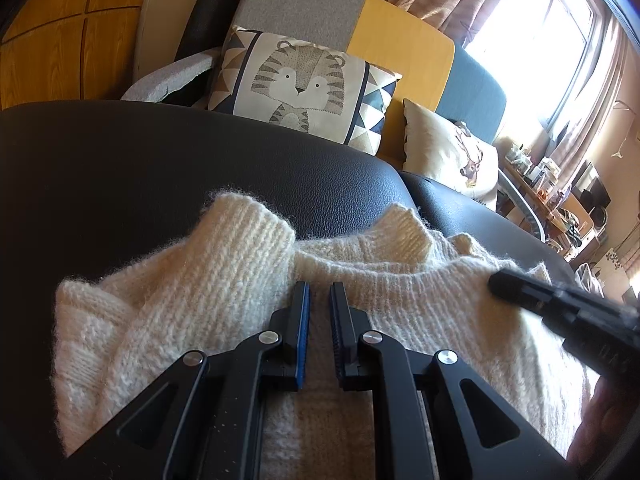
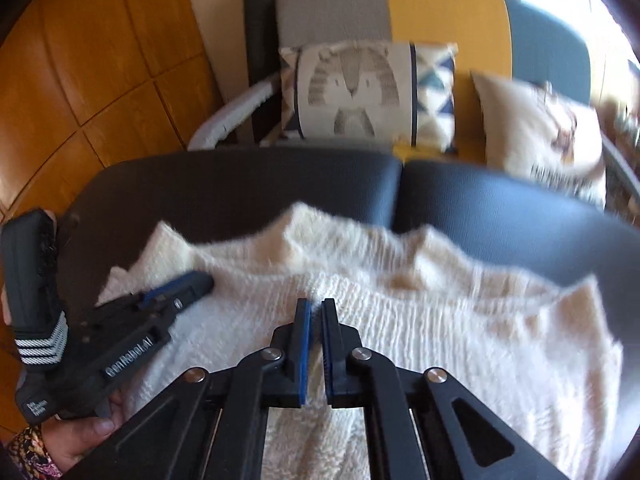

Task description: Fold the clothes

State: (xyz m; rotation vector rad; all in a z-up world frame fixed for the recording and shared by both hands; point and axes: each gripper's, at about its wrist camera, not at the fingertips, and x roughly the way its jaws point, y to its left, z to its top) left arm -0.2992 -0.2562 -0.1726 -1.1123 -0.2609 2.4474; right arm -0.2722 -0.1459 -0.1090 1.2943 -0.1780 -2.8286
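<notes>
Cream knit sweater (image 1: 224, 288): lying across the near edge of the black leather seat (image 1: 160, 168), long axis running side to side, ribbed neckline and sleeve cuffs pointing toward the tiger cushion (image 1: 300, 80). Left gripper (image 1: 319, 292): jaws nearly together, pinching sweater knit. Right gripper (image 2: 316, 307): jaws closing narrowly over the neckline ribbing, grip unclear.

Left gripper (image 1: 319, 288) and right gripper (image 2: 316, 305) nearly closed.

Fuzzy knit sweater (image 1: 224, 280) (wool-ish) on matt grained leather seat (image 1: 160, 168).
</notes>
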